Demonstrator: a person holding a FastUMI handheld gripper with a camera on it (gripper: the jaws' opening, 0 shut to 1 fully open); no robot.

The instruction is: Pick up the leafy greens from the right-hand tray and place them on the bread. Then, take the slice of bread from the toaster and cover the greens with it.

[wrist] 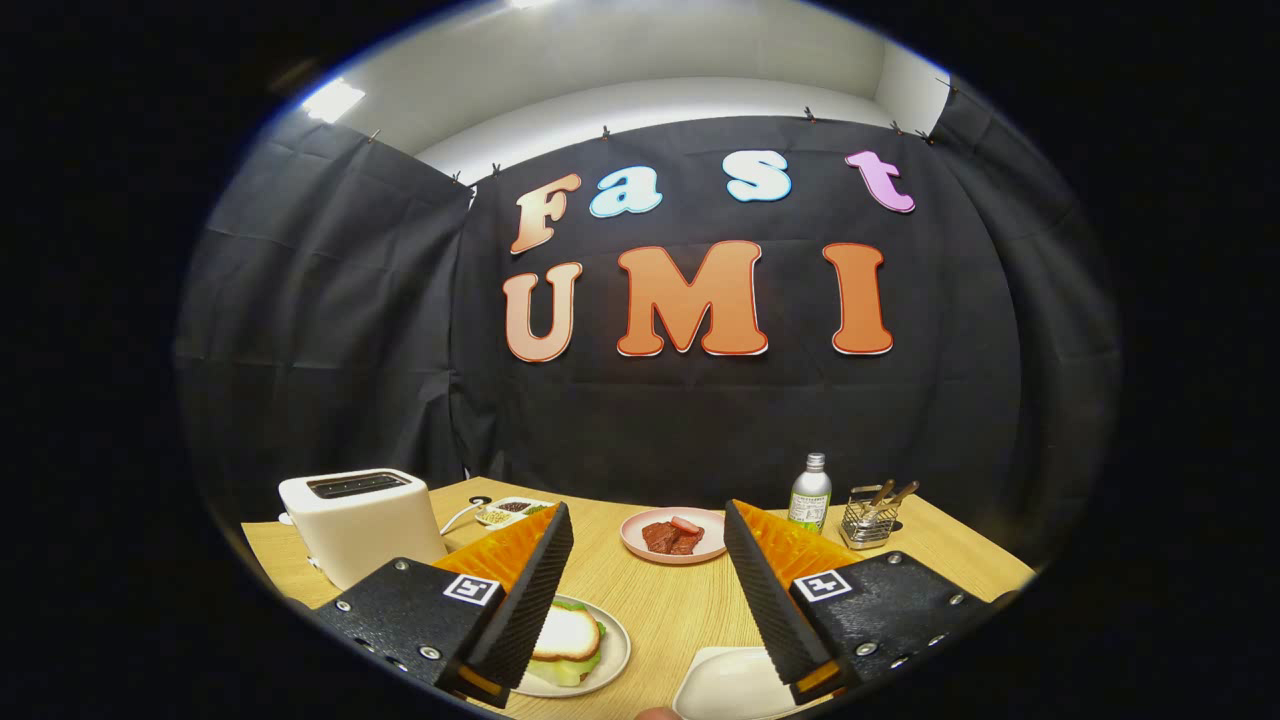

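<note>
The gripper hovers above the counter, level and facing the booth wall, its fingers spread wide with nothing between them. Under the left finger sits a plate with bread on top of greens. Under the right finger is a white tray. The toaster stands off to the left. Beyond the fingers lie a pink plate of meat, a bottle and a wire caddy
</note>
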